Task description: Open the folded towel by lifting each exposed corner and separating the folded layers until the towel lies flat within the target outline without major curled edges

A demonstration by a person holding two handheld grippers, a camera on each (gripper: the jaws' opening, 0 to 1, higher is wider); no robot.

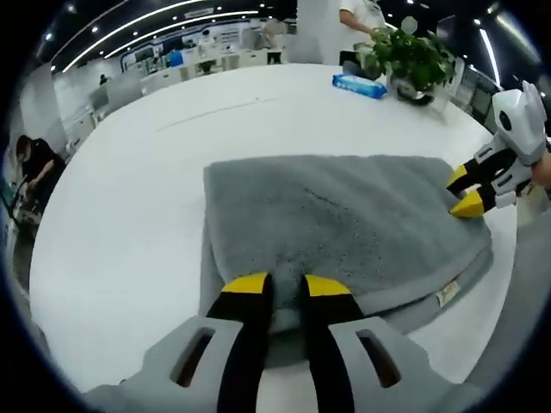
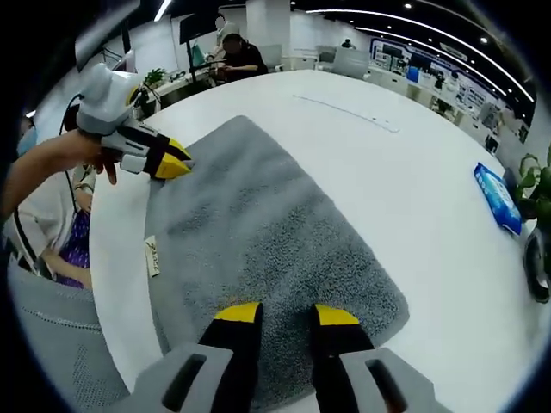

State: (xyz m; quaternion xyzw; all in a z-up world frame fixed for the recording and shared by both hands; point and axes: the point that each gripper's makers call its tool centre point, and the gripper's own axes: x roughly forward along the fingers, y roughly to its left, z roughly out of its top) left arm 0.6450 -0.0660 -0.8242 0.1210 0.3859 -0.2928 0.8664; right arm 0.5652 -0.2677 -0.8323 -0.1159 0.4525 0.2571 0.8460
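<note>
The left gripper (image 1: 285, 285) hangs parted over the near edge of the one folded grey plush towel (image 1: 344, 224) lying on the round white table (image 1: 129, 215). The right gripper (image 2: 286, 312) is likewise parted over it. Beyond: one blue packet (image 2: 497, 198), one potted green plant (image 1: 411, 56).

Grey towel (image 1: 344, 228) lies folded on white table (image 1: 129, 215).
</note>
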